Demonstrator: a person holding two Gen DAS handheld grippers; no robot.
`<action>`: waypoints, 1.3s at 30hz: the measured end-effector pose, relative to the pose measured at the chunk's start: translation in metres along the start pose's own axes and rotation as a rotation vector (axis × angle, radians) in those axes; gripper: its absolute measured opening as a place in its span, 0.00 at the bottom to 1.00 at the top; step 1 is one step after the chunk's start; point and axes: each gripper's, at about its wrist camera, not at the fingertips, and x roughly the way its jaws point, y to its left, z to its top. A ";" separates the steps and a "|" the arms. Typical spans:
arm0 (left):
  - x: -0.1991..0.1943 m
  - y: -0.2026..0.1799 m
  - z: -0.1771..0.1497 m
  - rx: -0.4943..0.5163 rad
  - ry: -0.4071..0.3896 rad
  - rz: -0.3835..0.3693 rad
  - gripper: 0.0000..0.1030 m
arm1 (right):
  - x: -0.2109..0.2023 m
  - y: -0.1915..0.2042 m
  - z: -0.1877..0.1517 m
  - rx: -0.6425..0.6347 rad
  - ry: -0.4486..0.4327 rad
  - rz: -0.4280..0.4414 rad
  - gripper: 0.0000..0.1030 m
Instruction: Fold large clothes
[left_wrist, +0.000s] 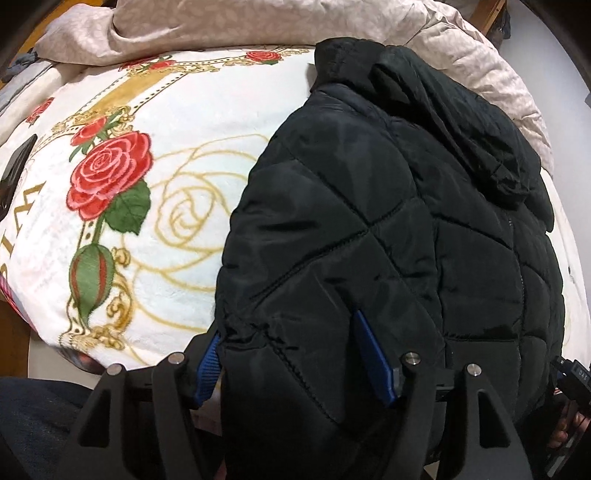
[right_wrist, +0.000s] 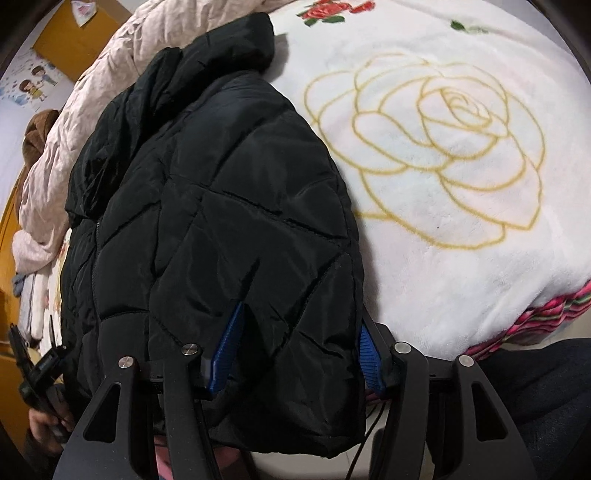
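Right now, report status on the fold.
Left gripper and right gripper: jaws astride the black puffer jacket hem, grip unconfirmed. Jacket on rose blanket. Nothing in the way.

Black quilted jacket (left_wrist: 369, 206) on your bed

You see it folded lengthwise, collar at the far end, hem at the near edge, puffy diamond-stitched panels facing up.
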 end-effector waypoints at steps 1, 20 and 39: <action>0.000 -0.002 0.000 0.007 0.000 -0.011 0.53 | 0.000 0.000 0.001 0.000 0.001 0.001 0.44; -0.164 -0.006 -0.002 0.011 -0.296 -0.280 0.14 | -0.156 0.016 -0.019 -0.088 -0.229 0.286 0.10; -0.170 -0.018 0.086 -0.067 -0.373 -0.366 0.14 | -0.171 0.055 0.075 -0.024 -0.324 0.374 0.11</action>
